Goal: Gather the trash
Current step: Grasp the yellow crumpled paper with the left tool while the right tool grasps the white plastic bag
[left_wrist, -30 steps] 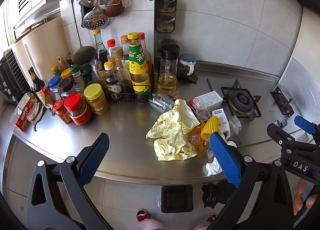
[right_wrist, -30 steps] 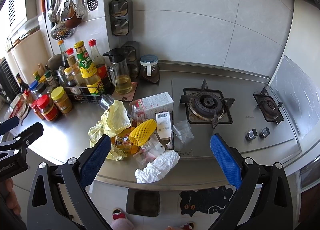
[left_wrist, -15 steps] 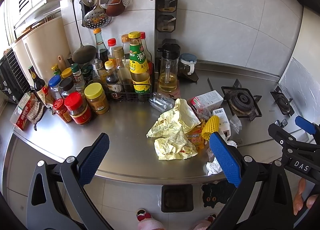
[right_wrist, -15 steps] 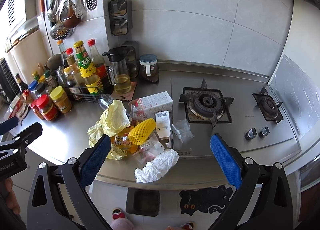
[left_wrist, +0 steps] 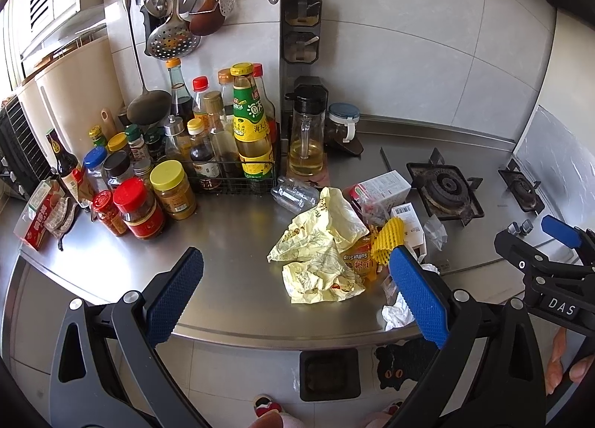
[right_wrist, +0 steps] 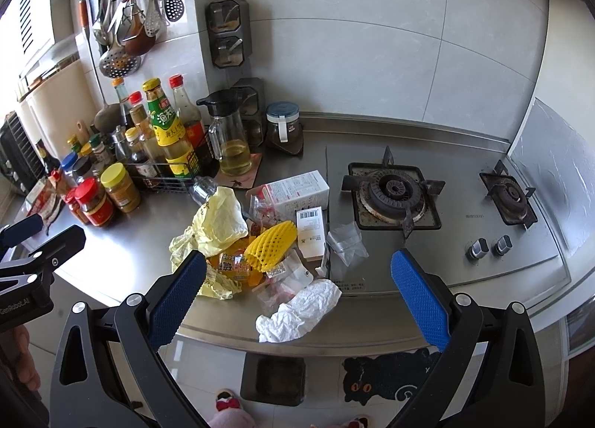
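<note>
Barely anything moved since earlier; both grippers, left gripper (left_wrist: 293, 294) and right gripper (right_wrist: 297, 297), hover released over desk (left_wrist: 230, 227); approach step; next: descend onto white crumpled paper (right_wrist: 297, 310).

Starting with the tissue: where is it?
In the right wrist view the crumpled white tissue lies at the counter's front edge, below the yellow foam net.

Your left gripper (left_wrist: 295, 292) sits low in frame, jaws spread wide, gripping nothing. Your right gripper (right_wrist: 297, 296) likewise, wide apart.
</note>
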### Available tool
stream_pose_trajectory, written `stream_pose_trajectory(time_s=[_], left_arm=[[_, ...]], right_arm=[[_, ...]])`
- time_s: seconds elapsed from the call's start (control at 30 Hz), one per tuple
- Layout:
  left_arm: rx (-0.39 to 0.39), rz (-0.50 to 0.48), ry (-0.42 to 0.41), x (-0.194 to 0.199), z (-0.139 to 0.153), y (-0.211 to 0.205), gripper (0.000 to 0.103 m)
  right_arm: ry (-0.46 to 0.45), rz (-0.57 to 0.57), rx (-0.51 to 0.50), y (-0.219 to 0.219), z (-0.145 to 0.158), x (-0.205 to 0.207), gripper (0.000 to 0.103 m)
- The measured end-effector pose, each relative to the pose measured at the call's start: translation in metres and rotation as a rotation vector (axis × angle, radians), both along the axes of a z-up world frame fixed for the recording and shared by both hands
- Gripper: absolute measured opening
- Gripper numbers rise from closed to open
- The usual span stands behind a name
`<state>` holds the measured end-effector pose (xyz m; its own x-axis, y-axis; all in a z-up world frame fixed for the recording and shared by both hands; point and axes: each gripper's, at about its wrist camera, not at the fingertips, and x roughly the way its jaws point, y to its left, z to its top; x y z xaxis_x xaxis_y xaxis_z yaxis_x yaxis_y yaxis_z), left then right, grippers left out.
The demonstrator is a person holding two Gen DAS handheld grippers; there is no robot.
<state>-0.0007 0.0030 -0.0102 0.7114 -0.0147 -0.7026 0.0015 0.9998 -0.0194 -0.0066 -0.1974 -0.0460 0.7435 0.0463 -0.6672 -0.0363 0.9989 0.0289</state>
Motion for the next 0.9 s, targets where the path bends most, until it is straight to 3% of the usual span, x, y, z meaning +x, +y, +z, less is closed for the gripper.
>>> stream_pose_trajectory(time_s=[0.23, 0.53, 0.67, 0.9], left_arm=[[0.007, 0.002, 0.029, 0.011, -0.024, 0.003, 0.095], [-0.011, -0.035, 0.091, 0.025, -0.077, 0.005, 0.095], [-0.026, -0.070, 0.100, 0.033, -0.100, 0.003, 0.093], [-0.040, -0.171, 0.114, 0.046, -0.133, -0.009, 0.082]], right_arm=[[0.046, -0.010, -0.015, -0.008, -0.029, 0.009, 0.100], [0.168, -0.021, 0.043, -0.025, -0.099, 0.019, 0.099], [0.229, -0.024, 0.110, -0.030, -0.132, 0.026, 0.085], [0.284, -0.023, 0.191, -0.035, -0.167, 0.039, 0.073]])
